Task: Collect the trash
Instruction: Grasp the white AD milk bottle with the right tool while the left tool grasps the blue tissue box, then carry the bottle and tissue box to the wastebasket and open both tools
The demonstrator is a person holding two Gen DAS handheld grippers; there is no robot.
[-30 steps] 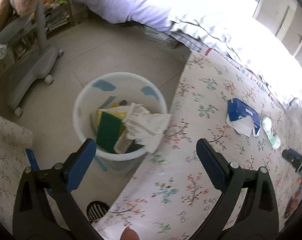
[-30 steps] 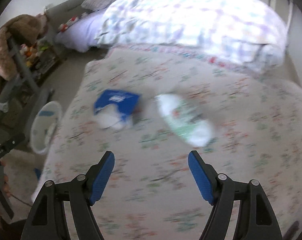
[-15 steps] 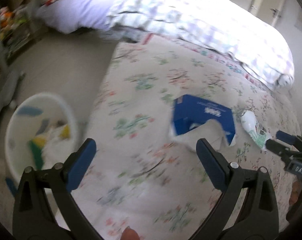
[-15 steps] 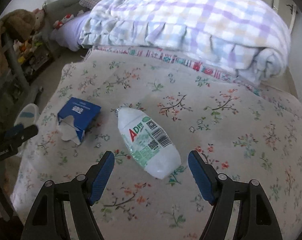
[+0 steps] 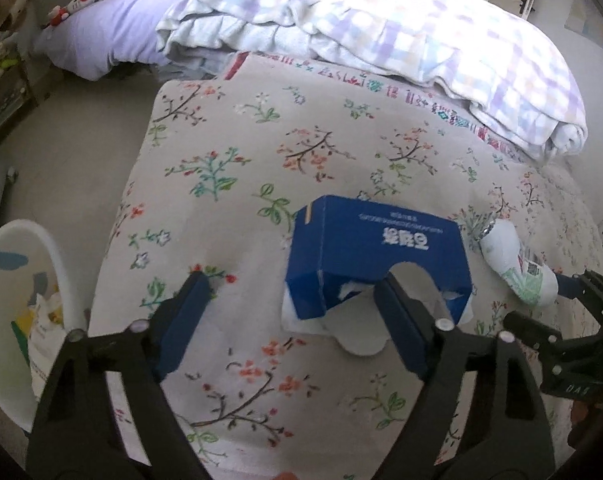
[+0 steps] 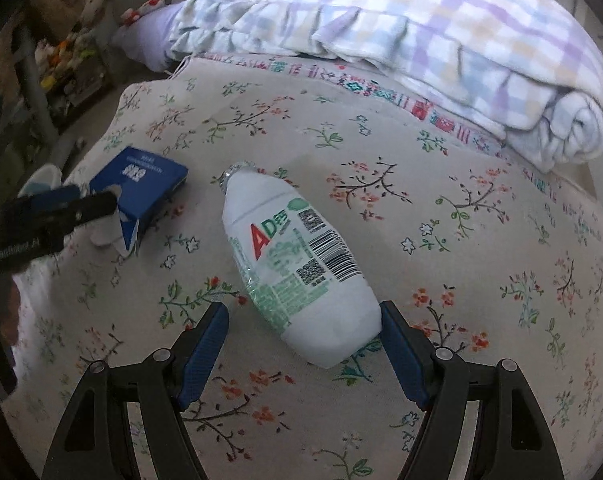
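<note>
The left claw (image 5: 291, 312) was closing, its right pad against the near edge of a blue tissue box (image 5: 377, 256) lying at one o'clock from it on the flowered bedspread (image 5: 221, 160), the left pad not yet touching anything. The right claw (image 6: 303, 344) stood wide around the base of a white bottle (image 6: 293, 264), marked "AD" in red above barcodes, whose neck pointed to eleven o'clock. The white bin (image 5: 51, 248) on the floor at nine o'clock already held trash, so box and bottle seemed to be what remained on the bed.
</note>
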